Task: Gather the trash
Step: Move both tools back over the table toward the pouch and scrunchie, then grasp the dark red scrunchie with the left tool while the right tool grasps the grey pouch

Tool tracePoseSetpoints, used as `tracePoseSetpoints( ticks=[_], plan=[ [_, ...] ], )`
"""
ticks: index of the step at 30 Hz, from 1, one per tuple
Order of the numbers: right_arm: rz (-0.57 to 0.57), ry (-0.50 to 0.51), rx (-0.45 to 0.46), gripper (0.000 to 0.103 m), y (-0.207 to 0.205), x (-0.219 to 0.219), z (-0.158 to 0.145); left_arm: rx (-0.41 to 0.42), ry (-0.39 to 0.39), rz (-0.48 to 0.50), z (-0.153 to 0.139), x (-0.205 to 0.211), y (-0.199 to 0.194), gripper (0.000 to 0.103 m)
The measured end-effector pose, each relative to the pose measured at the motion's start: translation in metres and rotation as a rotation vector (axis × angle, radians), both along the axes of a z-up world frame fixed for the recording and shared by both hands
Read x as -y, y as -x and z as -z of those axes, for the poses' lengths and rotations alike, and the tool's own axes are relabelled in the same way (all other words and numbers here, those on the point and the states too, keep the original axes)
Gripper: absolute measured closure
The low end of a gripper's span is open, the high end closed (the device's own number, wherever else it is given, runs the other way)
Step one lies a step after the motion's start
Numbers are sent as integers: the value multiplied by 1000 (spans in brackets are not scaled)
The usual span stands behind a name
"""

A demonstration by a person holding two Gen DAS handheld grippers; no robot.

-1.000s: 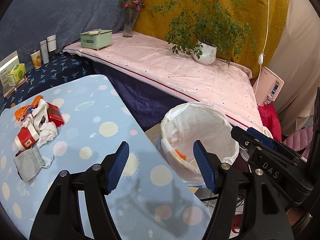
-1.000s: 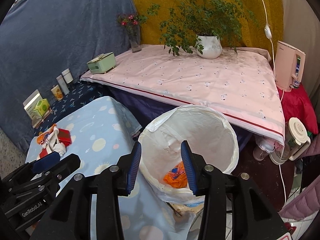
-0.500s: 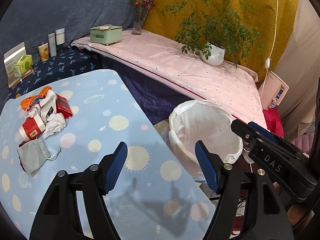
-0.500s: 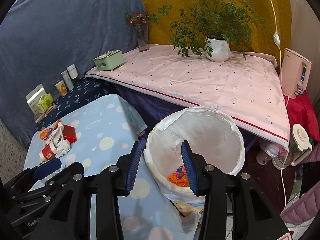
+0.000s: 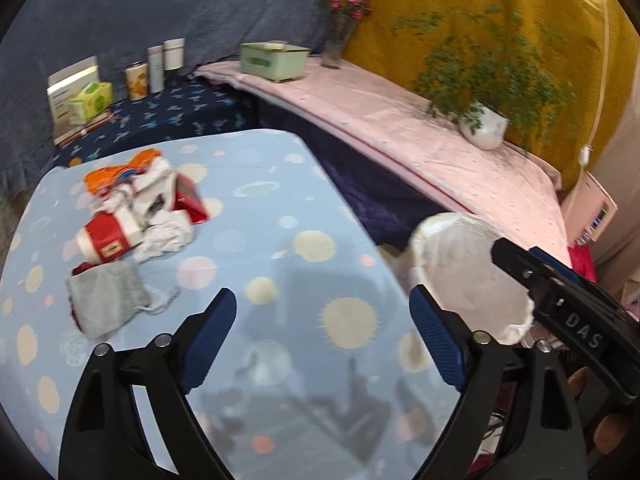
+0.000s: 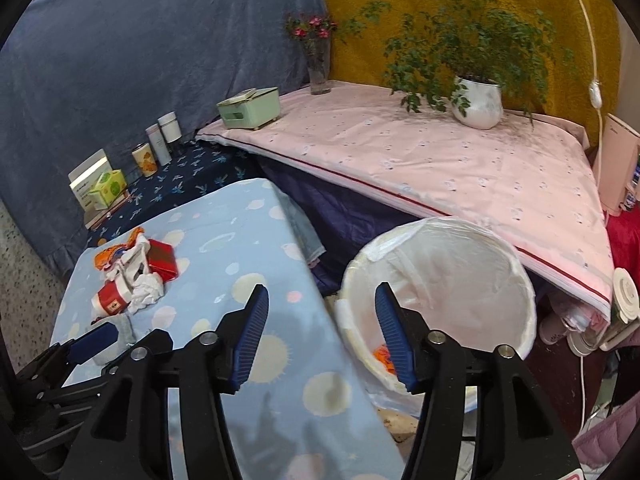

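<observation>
A pile of trash [image 5: 140, 208] lies at the far left of the light blue table [image 5: 280, 280]: an orange wrapper [image 5: 116, 170], a red and white carton [image 5: 106, 238], a red box [image 5: 190, 200], crumpled white tissue [image 5: 168, 236] and a grey pouch [image 5: 106, 304]. The pile also shows in the right wrist view [image 6: 134, 274]. My left gripper [image 5: 322, 340] is open and empty above the table's near part. My right gripper [image 6: 320, 334] is open and empty above the table's edge, beside the white-lined bin [image 6: 440, 296]. An orange wrapper [image 6: 384, 356] lies in the bin.
The bin [image 5: 468, 276] stands on the floor right of the table. Behind is a pink-covered surface [image 6: 440, 160] with a potted plant [image 6: 476, 104], a green box [image 6: 250, 110] and a flower vase [image 6: 318, 68]. Cans and boxes [image 6: 132, 164] stand on a dark blue cloth.
Both grippers have swung left, away from the bin and towards the table. The trash pile is nearer the middle of both views. Both stay open and empty.
</observation>
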State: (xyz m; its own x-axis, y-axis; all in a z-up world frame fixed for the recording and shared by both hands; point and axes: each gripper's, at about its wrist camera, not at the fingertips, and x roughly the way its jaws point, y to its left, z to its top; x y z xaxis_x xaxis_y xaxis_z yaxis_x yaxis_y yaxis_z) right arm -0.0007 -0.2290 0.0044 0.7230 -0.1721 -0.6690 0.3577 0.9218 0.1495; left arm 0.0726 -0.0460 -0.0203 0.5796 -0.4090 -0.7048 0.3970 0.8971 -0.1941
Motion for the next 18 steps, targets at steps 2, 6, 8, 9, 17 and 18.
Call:
tracePoseSetpoints(
  ticks=[2,6,8,9,17,18],
  plan=[
    [-31,0,-8,47,-10,-13,4,-20,-5,-47,8,-21,-11,18],
    [-92,-8,-26,47,-32,-42,14,-65,-20,-150,27,-69,-34,18],
    [-123,-13,-35,47,-43,-58,19,-83,-28,-192,36,-91,-43,18],
    [-136,-14,-38,47,-47,-66,22,-90,-33,-213,40,-102,-47,18],
    [-271,-33,-85,47,-82,-137,47,-142,-46,-359,62,-192,-69,18],
    [-289,-29,-93,47,-87,-147,51,-150,-42,-373,64,-202,-71,18]
  ],
)
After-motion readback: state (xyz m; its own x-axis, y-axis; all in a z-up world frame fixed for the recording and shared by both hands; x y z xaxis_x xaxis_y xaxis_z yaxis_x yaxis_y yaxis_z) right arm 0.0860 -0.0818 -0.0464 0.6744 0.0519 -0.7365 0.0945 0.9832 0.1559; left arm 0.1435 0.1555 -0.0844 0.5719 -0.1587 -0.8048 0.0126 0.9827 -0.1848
